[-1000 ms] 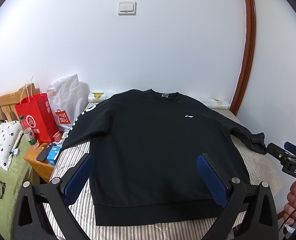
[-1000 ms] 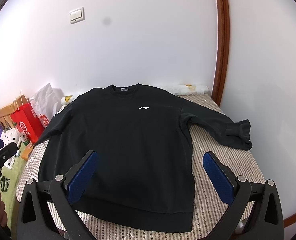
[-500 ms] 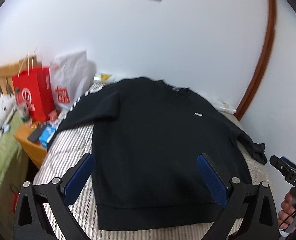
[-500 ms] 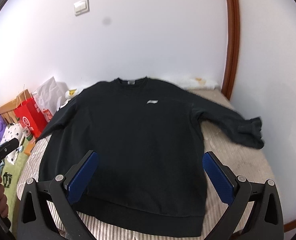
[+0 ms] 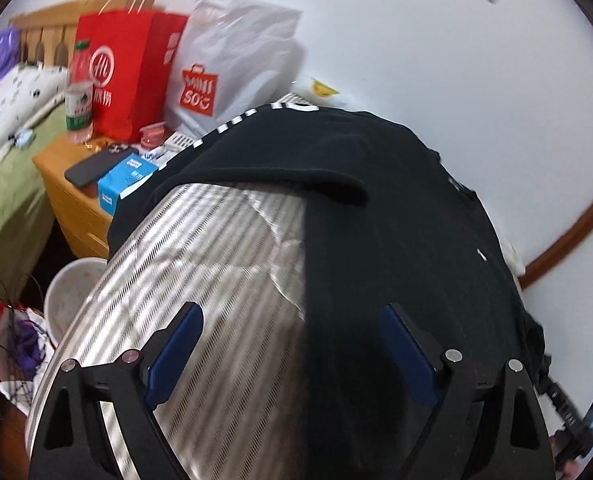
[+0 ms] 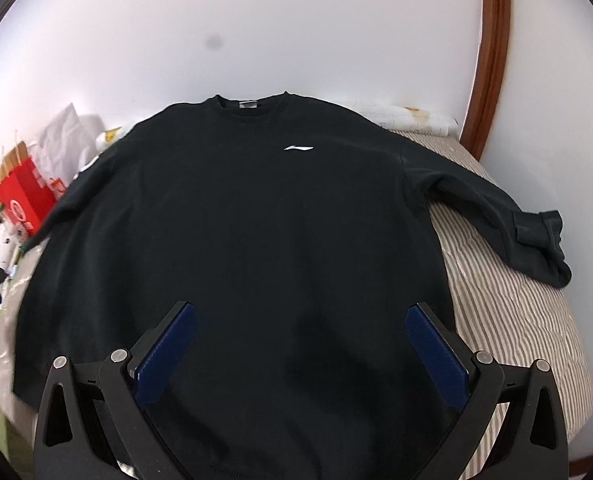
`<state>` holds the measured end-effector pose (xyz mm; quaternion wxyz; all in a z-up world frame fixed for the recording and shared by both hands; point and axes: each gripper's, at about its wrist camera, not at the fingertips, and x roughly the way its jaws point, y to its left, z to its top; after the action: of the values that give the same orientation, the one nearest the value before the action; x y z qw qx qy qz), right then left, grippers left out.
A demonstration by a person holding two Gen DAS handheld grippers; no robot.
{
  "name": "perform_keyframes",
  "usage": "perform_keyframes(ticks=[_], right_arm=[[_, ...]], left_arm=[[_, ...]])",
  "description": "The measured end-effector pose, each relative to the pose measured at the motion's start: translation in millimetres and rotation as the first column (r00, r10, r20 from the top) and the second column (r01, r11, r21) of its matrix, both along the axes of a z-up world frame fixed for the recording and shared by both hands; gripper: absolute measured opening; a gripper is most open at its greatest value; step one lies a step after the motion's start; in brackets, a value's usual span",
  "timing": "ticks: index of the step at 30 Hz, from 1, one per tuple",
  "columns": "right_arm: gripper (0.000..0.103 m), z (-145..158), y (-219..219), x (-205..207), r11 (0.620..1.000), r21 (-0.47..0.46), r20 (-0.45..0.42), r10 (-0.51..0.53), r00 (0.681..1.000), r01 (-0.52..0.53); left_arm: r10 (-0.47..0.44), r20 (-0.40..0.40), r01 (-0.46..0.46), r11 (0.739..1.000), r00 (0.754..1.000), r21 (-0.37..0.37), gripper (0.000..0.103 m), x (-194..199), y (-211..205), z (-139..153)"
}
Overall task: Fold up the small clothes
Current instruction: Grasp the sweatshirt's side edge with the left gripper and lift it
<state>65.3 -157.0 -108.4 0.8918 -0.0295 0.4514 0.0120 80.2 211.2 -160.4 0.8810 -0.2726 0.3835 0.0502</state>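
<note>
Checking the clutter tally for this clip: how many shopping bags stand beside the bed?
2: a red paper bag on the wooden nightstand, and a white plastic bag right beside it, against the wall. Others may be hidden behind them.

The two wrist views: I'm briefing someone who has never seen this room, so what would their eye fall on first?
The black sweatshirt dominates, spread face up across the striped bed cover, its small white chest logo standing out. Next comes the clutter beside the bed in the left wrist view: a red paper bag and a white shopping bag against the wall. Both the left gripper and the right gripper hang open above the sweatshirt's lower part.
</note>
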Motion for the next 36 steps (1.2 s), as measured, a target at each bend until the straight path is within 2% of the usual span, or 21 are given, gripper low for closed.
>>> perform_keyframes(ticks=[5, 9, 11, 14, 18, 22, 25, 27, 30, 33, 36], right_arm=[[0.103, -20.4, -3.0, 21.6, 0.996, 0.087, 0.010, 0.011, 1.000, -0.012], [0.098, -36.5, -7.0, 39.3, 0.992, 0.123, -0.003, -0.016, 1.000, 0.017], [0.095, -46.3, -5.5, 48.4, 0.992, 0.127, -0.029, -0.005, 1.000, 0.009], [0.090, -58.6, 0.2, 56.7, 0.992, 0.121, -0.066, 0.040, 0.997, -0.032], [0.086, -72.5, 4.2, 65.3, 0.993, 0.112, -0.092, 0.036, 0.995, -0.026], [0.086, -75.5, 2.4, 66.4, 0.992, 0.127, -0.089, 0.020, 0.996, -0.009], [0.086, -78.3, 2.5, 65.2, 0.991, 0.132, -0.098, 0.030, 0.995, -0.017], [0.086, -77.8, 2.3, 63.9, 0.991, 0.134, -0.095, 0.033, 0.995, -0.020], [0.086, -77.7, 2.0, 63.2, 0.990, 0.139, -0.092, 0.035, 0.995, -0.021], [0.086, -77.8, -1.1, 64.6, 0.987, 0.160, -0.089, 0.033, 0.995, -0.019], [0.086, -76.8, -2.2, 64.5, 0.985, 0.170, -0.091, 0.036, 0.995, -0.020]], left_arm=[[0.033, 0.017, -0.033, 0.999, 0.999, -0.043, 0.089, 23.8, 20.3, -11.9], [0.071, 0.034, -0.067, 0.991, 0.997, -0.114, 0.089, 44.8, 35.5, -18.4], [0.091, 0.051, -0.082, 0.982, 0.994, -0.168, 0.089, 55.2, 43.8, -20.3], [0.114, 0.074, -0.097, 0.974, 0.991, -0.204, 0.089, 69.7, 52.4, -19.7], [0.133, 0.087, -0.106, 0.958, 0.987, -0.265, 0.089, 86.5, 63.3, -25.6], [0.168, 0.087, -0.142, 0.958, 0.982, -0.249, 0.085, 102.6, 68.9, -24.3], [0.214, 0.077, -0.193, 0.956, 0.974, -0.220, 0.070, 108.8, 74.3, -24.6], [0.259, 0.063, -0.245, 0.952, 0.964, -0.182, 0.048, 109.9, 79.0, -24.0], [0.298, 0.056, -0.286, 0.945, 0.953, -0.158, 0.028, 108.2, 85.0, -23.0], [0.312, 0.068, -0.303, 0.946, 0.948, -0.115, 0.015, 107.2, 85.7, -13.1], [0.291, 0.111, -0.289, 0.957, 0.950, -0.028, 0.010, 108.8, 75.9, 11.9]])
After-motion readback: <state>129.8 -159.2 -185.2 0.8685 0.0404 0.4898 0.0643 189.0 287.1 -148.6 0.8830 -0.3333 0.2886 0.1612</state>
